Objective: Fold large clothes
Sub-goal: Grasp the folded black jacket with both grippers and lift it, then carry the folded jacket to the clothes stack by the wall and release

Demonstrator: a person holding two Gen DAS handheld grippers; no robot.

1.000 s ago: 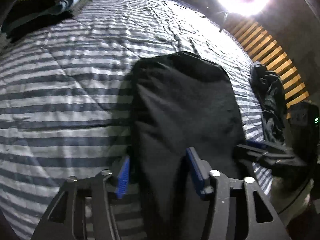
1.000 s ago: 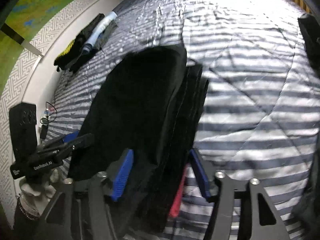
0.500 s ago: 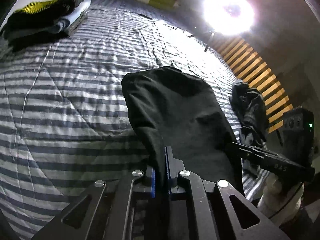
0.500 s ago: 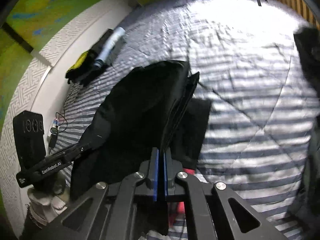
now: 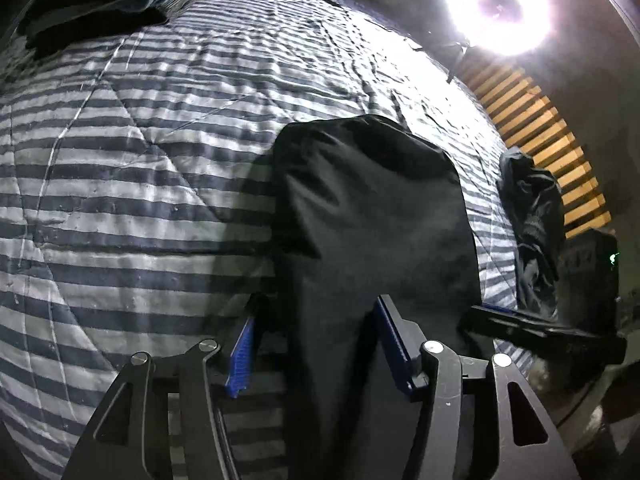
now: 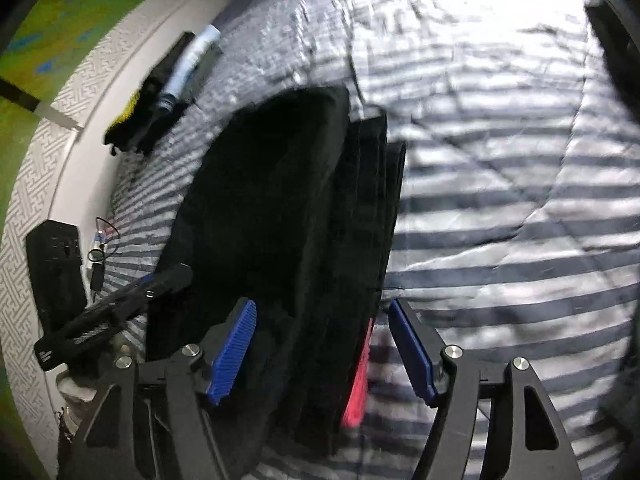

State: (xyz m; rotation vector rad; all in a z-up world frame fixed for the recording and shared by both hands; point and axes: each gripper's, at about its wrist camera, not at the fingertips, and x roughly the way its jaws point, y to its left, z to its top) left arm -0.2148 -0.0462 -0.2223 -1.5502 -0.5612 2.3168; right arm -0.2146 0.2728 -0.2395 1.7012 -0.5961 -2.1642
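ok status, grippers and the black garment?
Left gripper and right gripper both opening, pads off the cloth. Black garment folded flat on striped bedding, near edge between both jaws. Nothing in the way.

Black garment (image 5: 372, 216): near end runs off the bottom edge of the left wrist view, behind the gripper frame; its type cannot be read, folds lost in shadow; right wrist view motion-blurred, layered edges of the garment smeared; red strip (image 6: 359, 384) at its near edge, partly covered, identity unclear; stacked clothes (image 5: 100, 4) cut by the top left edge; lamp (image 5: 498, 6) overexposed, shape washed out; dark crumpled cloth (image 5: 534, 220) at the bed's right side, kind indeterminate.
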